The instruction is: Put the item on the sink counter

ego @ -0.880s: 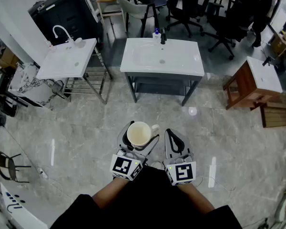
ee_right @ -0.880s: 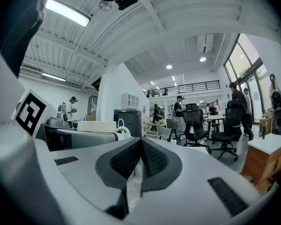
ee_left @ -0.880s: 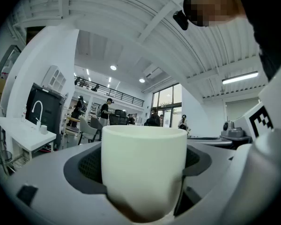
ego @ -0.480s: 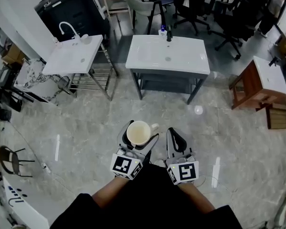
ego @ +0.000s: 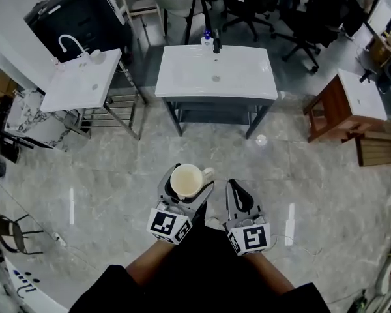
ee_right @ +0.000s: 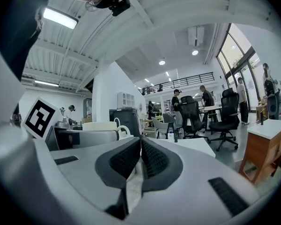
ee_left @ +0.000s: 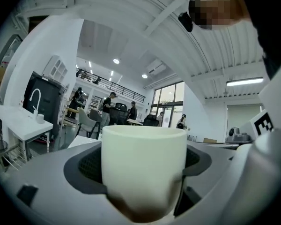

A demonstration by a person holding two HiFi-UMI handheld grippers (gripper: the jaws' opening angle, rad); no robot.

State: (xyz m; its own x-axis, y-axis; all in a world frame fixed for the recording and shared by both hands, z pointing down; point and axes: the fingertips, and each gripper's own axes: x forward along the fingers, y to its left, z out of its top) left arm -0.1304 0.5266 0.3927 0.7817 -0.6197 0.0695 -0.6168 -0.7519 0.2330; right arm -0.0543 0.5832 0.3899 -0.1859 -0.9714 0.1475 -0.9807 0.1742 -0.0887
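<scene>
gripping the cream mug [ego: 186, 180] in my left gripper [ego: 187, 189], jaws spread wide around it, low centre of frame. right gripper [ego: 238, 194] just beside it, clenched and empty. white sink counter [ego: 251, 89] upper centre, well apart.

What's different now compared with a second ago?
Only the view drifted: the sink counter sits slightly further left and up. Nothing was taken or released. The left claw still holds the cream mug, and the right claw stays closed and empty.
</scene>
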